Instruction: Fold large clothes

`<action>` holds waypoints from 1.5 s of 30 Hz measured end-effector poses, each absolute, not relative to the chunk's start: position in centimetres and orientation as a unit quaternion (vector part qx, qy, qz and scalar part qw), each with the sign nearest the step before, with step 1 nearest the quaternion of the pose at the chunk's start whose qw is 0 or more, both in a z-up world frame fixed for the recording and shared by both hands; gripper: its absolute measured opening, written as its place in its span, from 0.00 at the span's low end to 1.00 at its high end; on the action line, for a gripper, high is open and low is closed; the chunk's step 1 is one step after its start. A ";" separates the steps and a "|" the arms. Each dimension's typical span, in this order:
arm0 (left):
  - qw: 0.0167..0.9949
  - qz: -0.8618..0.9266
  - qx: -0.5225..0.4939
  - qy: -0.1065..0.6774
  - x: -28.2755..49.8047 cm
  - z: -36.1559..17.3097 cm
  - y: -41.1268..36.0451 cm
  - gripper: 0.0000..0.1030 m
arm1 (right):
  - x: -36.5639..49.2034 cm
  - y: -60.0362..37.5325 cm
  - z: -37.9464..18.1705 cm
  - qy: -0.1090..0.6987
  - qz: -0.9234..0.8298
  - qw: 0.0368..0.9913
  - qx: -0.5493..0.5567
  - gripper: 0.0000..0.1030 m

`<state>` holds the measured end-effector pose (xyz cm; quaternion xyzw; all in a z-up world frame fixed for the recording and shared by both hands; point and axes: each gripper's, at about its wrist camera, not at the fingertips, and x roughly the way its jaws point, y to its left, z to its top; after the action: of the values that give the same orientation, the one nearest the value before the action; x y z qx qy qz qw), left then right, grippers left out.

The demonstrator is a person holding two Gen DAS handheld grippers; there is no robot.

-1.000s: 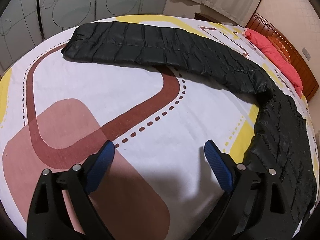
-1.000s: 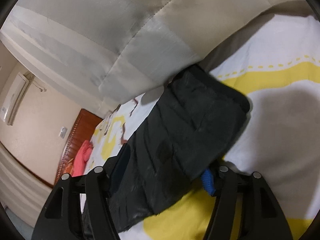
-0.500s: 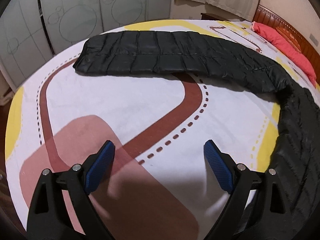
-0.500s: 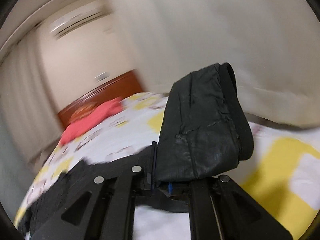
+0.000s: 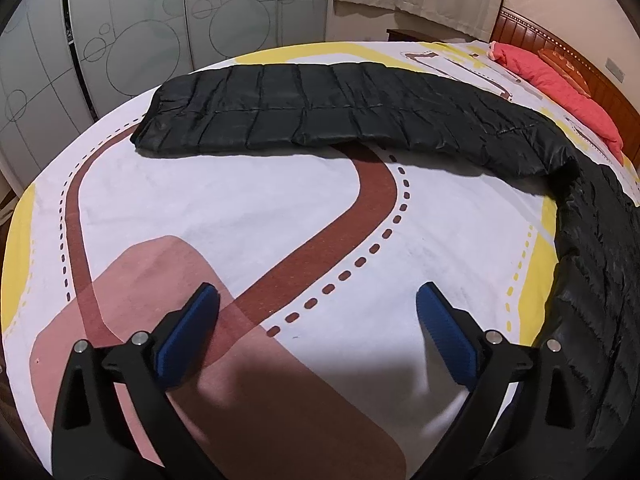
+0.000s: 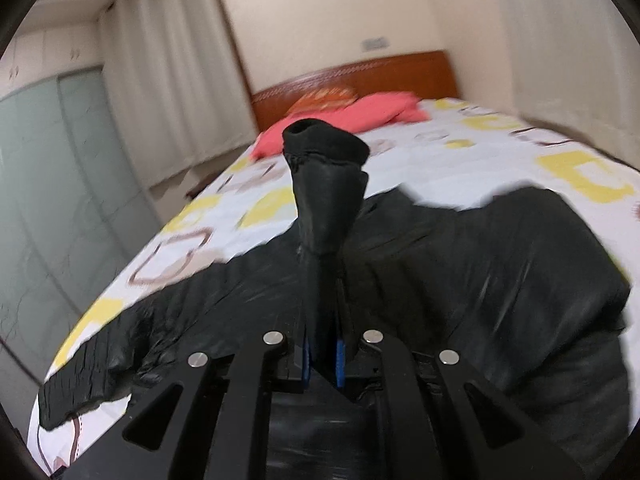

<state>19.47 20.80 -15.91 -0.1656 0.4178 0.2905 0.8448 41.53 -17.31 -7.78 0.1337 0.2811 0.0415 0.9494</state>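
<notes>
A long black quilted down coat (image 5: 340, 116) lies spread across the bed, its far part flat and its right part curving toward me along the bed's right side. My left gripper (image 5: 318, 320) is open and empty above the bare patterned bedsheet (image 5: 260, 208), well short of the coat. My right gripper (image 6: 322, 354) is shut on a black sleeve cuff (image 6: 326, 184) of the coat, which sticks up between the blue pads; the rest of the coat (image 6: 480, 272) lies rumpled below it.
Red pillows (image 5: 560, 88) lie by the wooden headboard (image 6: 360, 76) at the bed's far end. Frosted glass wardrobe doors (image 5: 160, 28) stand beyond the bed's left side. Curtains (image 6: 168, 80) hang along the walls.
My right gripper closed on the sleeve cuff and swung up and round, lifting it toward the headboard end. My left gripper stayed open and pulled back a little from the coat.
</notes>
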 end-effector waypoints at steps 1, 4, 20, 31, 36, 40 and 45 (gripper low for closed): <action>0.845 0.291 -0.165 0.417 19.4 -15.9 20.7 0.97 | 41.3 -16.9 -8.7 0.288 0.047 0.948 0.130 0.08; 0.845 0.291 -0.164 0.417 19.4 -16.0 20.6 0.97 | 43.8 -13.7 -10.6 0.325 0.063 0.938 0.107 0.08; 0.845 0.294 -0.157 0.419 19.6 -16.1 20.5 0.98 | 43.6 -10.4 -14.0 0.381 0.116 0.912 0.094 0.64; 0.844 0.298 -0.151 0.420 19.6 -16.3 20.3 0.98 | 40.8 -31.8 -9.6 0.338 -0.065 0.927 0.150 0.53; 0.843 0.301 -0.147 0.421 19.7 -16.3 20.1 0.98 | 42.0 -37.2 -13.2 0.387 -0.150 0.898 0.147 0.47; 0.842 0.303 -0.143 0.422 19.8 -16.4 20.0 0.98 | 42.3 -36.0 -16.4 0.401 -0.147 0.898 0.109 0.47; 0.842 0.305 -0.141 0.423 19.9 -16.4 20.0 0.98 | 42.5 -34.2 -14.1 0.390 -0.149 0.904 0.088 0.47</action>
<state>19.85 19.95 -16.39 -0.1406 0.4228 0.3046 0.8419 42.53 -34.23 -14.07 0.0879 0.3903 -0.1491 0.9043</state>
